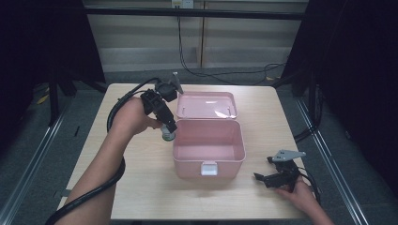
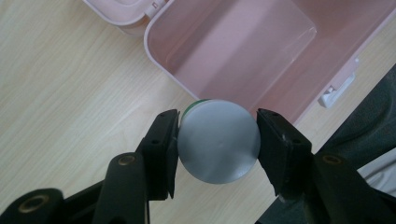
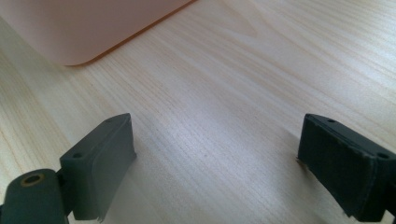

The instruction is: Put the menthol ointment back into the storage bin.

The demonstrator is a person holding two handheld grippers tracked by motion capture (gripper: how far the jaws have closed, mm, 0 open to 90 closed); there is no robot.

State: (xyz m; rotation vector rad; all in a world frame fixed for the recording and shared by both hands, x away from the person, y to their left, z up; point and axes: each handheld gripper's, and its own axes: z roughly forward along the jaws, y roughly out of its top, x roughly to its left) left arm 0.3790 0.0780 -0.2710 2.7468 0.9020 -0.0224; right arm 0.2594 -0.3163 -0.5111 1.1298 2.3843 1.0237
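Note:
A pink plastic box stands open in the middle of the table, its lid folded back behind it. My left gripper hangs just off the box's left wall, shut on a small round container. In the left gripper view the container shows a grey round lid and a green rim, with both pads pressed on its sides, above the table beside the box's corner. My right gripper rests low at the table's front right, open. Its jaws stand wide apart over bare wood.
The pink box's inside holds nothing that I can see. Its white latch faces the front edge. A black cable trails along the left forearm. The light wooden table ends close behind the box lid.

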